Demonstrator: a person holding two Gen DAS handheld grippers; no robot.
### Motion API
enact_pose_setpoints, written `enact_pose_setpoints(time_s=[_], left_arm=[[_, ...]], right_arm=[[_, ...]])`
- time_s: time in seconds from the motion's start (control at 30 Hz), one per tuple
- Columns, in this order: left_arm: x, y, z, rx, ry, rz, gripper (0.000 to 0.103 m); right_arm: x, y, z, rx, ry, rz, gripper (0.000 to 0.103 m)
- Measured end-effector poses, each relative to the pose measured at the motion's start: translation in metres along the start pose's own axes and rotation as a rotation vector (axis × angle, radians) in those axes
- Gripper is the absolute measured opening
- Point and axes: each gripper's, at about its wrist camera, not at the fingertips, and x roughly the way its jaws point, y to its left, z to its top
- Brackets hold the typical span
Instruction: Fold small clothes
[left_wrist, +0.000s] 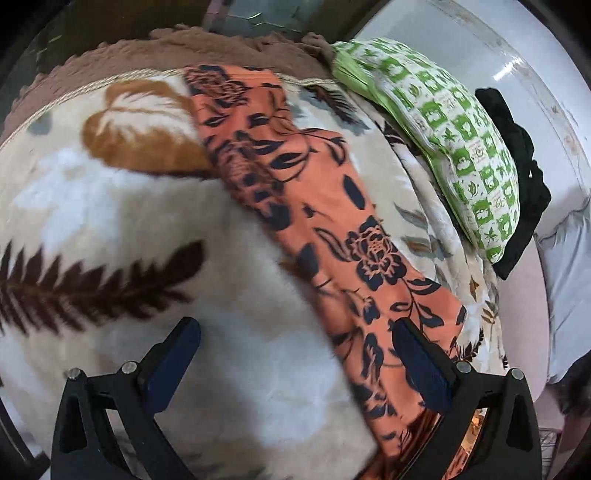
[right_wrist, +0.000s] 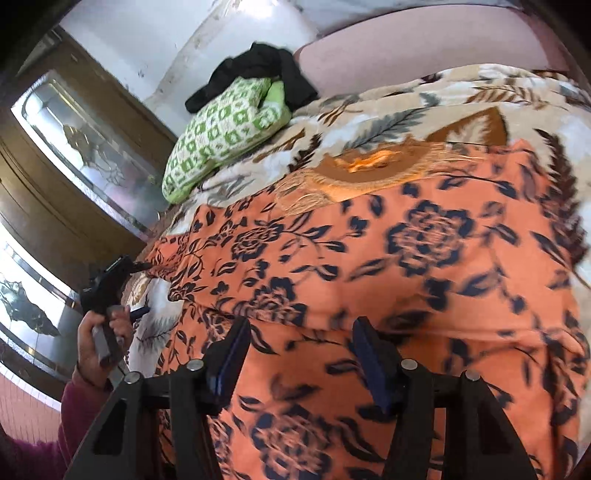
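An orange garment with dark blue flowers lies spread on the cream leaf-print blanket. In the left wrist view it runs as a long strip from the far edge to the near right. My left gripper is open, its right finger over the garment's near part, its left finger over the blanket. In the right wrist view the garment fills the foreground. My right gripper is open just above it. The left gripper shows there at the garment's left end, open.
A green-and-white patterned pillow lies at the blanket's far right, also seen in the right wrist view, with a black cloth behind it. A brown fuzzy blanket edge lies beyond. A wooden cabinet with glass panels stands left.
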Motion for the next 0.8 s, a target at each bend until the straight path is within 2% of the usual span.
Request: enact_pose_setpoints(time_s=[0.1, 0.3, 0.33, 0.4, 0.43, 0.47, 0.5, 0.53, 0.57, 0.63, 0.73, 0.77, 0.8], left_arm=[[0.01, -0.007, 0.011, -0.03, -0.025, -0.04, 0.103], [0.032, 0.003, 0.063, -0.126, -0.038, 0.021, 0.101], [0.033, 0.003, 0.071, -0.135, -0.037, 0.03, 0.092], [0.035, 0.002, 0.083, -0.138, -0.035, 0.064, 0.066], [0.034, 0.0, 0.086, -0.127, -0.037, 0.045, 0.022], [0.035, 0.001, 0.09, -0.121, -0.022, 0.008, 0.005], [0.033, -0.001, 0.091, -0.127, -0.013, 0.001, 0.006], [0.026, -0.009, 0.088, -0.104, -0.037, 0.003, 0.006], [0.018, -0.017, 0.087, -0.06, -0.062, 0.0, 0.006], [-0.006, -0.054, 0.073, 0.114, -0.142, 0.013, 0.006], [-0.044, -0.128, 0.031, 0.412, -0.229, 0.005, 0.006], [-0.06, -0.16, 0.004, 0.533, -0.251, -0.017, 0.006], [-0.073, -0.176, -0.014, 0.608, -0.255, -0.037, 0.006]], right_arm=[[-0.012, -0.012, -0.002, 0.029, -0.026, 0.029, 0.061], [-0.014, -0.01, 0.003, 0.022, -0.031, 0.084, 0.061], [-0.015, -0.01, 0.003, 0.02, -0.033, 0.082, 0.061], [-0.014, -0.011, 0.005, 0.024, -0.029, 0.083, 0.061], [-0.014, -0.011, 0.006, 0.03, -0.033, 0.088, 0.061], [-0.015, -0.011, 0.007, 0.032, -0.042, 0.088, 0.061], [-0.016, -0.011, 0.008, 0.031, -0.047, 0.087, 0.061], [-0.017, -0.011, 0.01, 0.028, -0.056, 0.081, 0.061], [-0.019, -0.011, 0.011, 0.027, -0.066, 0.074, 0.061], [-0.023, -0.013, 0.013, 0.039, -0.09, 0.065, 0.061], [-0.033, -0.021, 0.016, 0.073, -0.131, 0.044, 0.061], [-0.037, -0.025, 0.018, 0.087, -0.15, 0.03, 0.061], [-0.042, -0.029, 0.019, 0.106, -0.169, 0.019, 0.061]])
